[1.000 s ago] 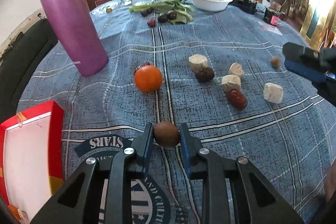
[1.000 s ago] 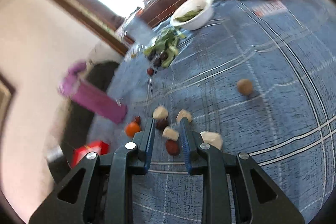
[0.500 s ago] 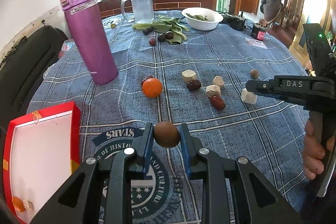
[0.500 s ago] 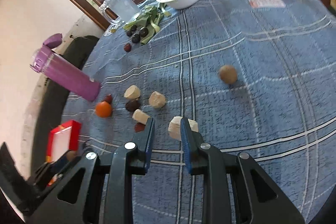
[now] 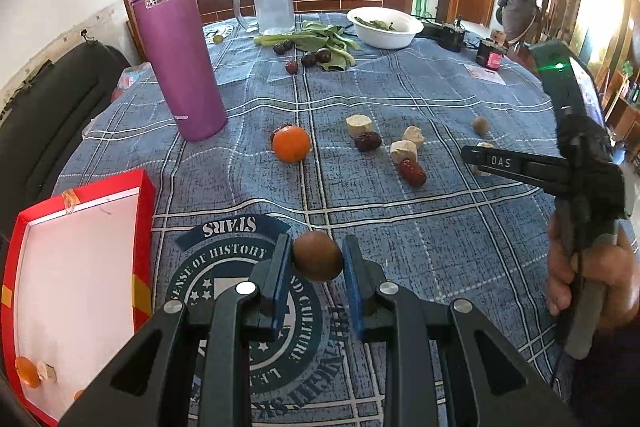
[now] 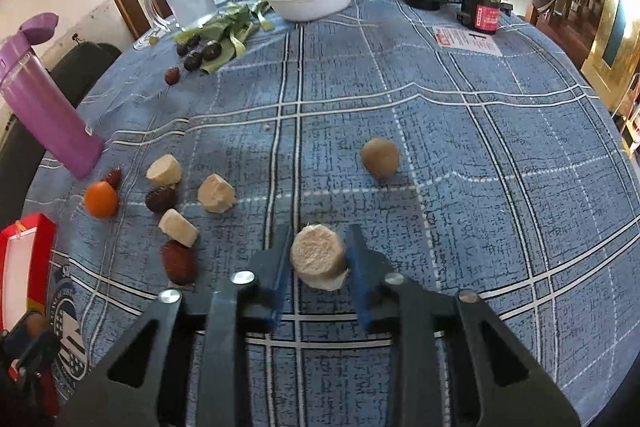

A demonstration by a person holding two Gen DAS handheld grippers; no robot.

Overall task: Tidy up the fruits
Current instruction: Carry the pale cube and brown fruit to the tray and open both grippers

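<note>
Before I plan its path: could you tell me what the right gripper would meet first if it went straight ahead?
The pale cut cylinder chunk already sits between the open right gripper; beyond it, probably the round tan fruit.

Both handheld grippers are matte black plastic with triangular cut-outs in the linkage arms, silver round screws at the pivots, and blue pads lining the inner faces of the fingers (image 5: 278,277): left gripper (image 5: 316,259), right gripper (image 6: 318,259). From the left wrist view the right unit's side shows white "DAS" lettering on a finger, a lit green LED on the black top housing, a fuzzy black wrap around its middle, and a grey handle. The right hand (image 5: 588,279) wears no glove; a dark sleeve edge sits just below it.
</note>
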